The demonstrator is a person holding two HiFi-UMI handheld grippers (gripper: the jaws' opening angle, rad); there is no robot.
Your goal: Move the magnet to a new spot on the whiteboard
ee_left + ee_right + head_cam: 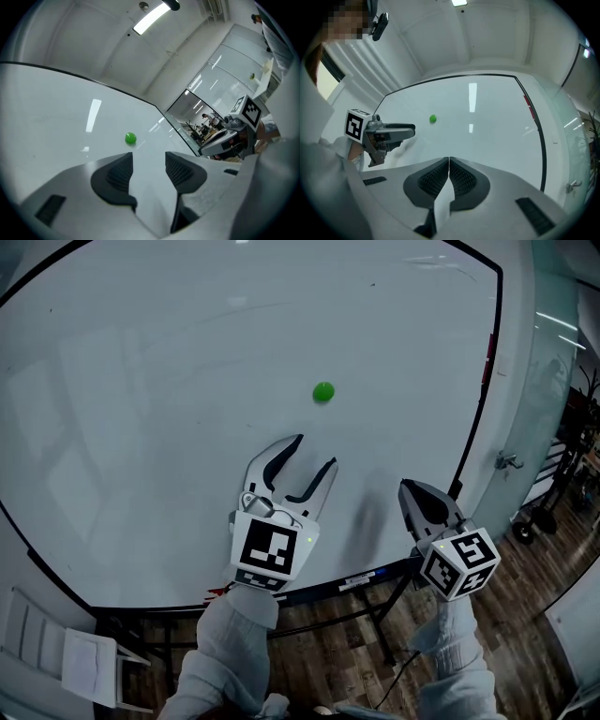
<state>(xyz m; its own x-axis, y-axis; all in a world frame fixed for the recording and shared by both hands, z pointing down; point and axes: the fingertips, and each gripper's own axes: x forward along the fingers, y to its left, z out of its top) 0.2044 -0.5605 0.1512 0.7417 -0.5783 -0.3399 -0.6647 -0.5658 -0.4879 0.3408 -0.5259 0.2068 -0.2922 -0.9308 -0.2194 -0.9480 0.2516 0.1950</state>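
A small round green magnet (pixel 323 391) sticks to the whiteboard (pixel 141 381) near its middle. My left gripper (pixel 314 457) is open, nothing between its jaws, and sits a short way below the magnet, pointing up at it. In the left gripper view the magnet (pixel 131 138) lies just ahead of the left gripper (pixel 147 168), slightly left of the gap. My right gripper (pixel 410 491) is shut and empty, low by the board's bottom right edge. From the right gripper view, the magnet (pixel 432 118) shows far ahead of the right gripper (pixel 449 171).
The whiteboard has a black frame (pixel 483 399) and stands on a dark stand (pixel 375 615) over a wood floor. A red marker (pixel 489 349) sits at the right frame. A white chair (pixel 56 652) stands at lower left; a glass wall (pixel 553 381) is at right.
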